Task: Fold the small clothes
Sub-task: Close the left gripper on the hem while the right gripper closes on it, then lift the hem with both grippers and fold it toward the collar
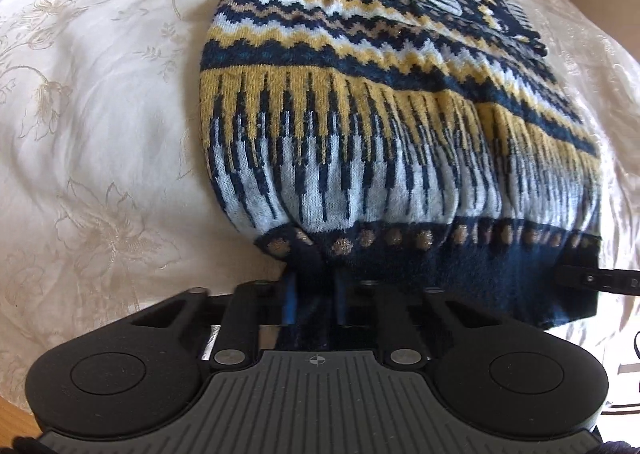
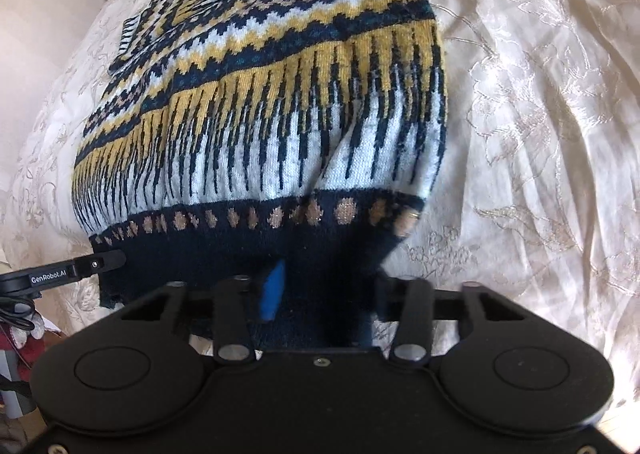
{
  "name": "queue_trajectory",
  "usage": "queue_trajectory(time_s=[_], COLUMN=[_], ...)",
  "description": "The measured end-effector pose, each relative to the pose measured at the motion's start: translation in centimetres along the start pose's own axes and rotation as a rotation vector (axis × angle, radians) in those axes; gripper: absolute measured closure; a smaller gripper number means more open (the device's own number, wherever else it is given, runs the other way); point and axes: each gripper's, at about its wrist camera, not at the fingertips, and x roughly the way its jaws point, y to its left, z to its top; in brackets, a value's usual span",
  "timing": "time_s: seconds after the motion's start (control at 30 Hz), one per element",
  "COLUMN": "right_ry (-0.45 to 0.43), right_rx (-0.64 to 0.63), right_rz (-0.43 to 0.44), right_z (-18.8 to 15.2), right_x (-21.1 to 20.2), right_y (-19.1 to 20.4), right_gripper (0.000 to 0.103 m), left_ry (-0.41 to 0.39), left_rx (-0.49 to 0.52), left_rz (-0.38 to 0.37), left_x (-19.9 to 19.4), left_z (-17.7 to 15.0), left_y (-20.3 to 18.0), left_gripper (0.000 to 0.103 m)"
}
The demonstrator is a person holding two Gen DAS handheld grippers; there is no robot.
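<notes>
Both grippers, left (image 1: 314,294) and right (image 2: 316,294), pinch the navy hem of the sweater (image 1: 360,102) spread ahead on the bedspread (image 1: 100,114); soft, limp knit, probably best gripped at hem corners.

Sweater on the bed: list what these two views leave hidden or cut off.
- Sweater neckline: cut off by the top edge in both wrist views.
- Navy hem at each grip: bunched in dark shadow between the left gripper and right gripper pads.
- Items behind the bedspread, right wrist view, top left: too small.
</notes>
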Motion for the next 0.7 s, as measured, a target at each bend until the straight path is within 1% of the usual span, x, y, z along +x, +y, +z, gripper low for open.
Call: queue_trajectory(time_s=[0.03,0.1,0.23,0.33,0.43,0.53,0.7], right_ry=[0.008,0.006,-0.029,-0.077,-0.139,-0.214,-0.335], right_rx=[0.019,0.027,0.012,0.005,0.014,0.042,0.126], right_rz=[0.015,0.034,0.116,0.167,0.198,0.214,0.238], right_z=[0.2,0.6,1.6,3.1,5.2,7.8,12.3], right_x=[-0.2,-0.8,-3.5,-5.9,-8.1,-9.3,-10.1], right_y=[-0.2,-0.1,0.5,1.3,1.9,2.7,3.0], right_gripper=[0.083,0.087,0.089,0.089,0.089,0.089,0.089], left_ry=[-0.004,-0.018,-0.074,-0.139,-0.209,-0.278,-0.365], left_rx=[-0.009,-0.043,-0.083,-0.103,-0.127,-0.135,-0.128], left_rz=[-0.009,-0.051,-0.123,-0.166,-0.198,-0.217,-0.239], left_x=[-0.4,-1.7,-5.2,-7.9,-9.7,-10.8,-11.0], left_z=[0.2,0.6,2.0,4.0,6.6,9.7,15.2], left_y=[0.2,0.6,0.8,0.5,0.3,0.1,0.4], left_gripper=[0.092,0.093,0.093,0.093,0.093,0.093,0.093])
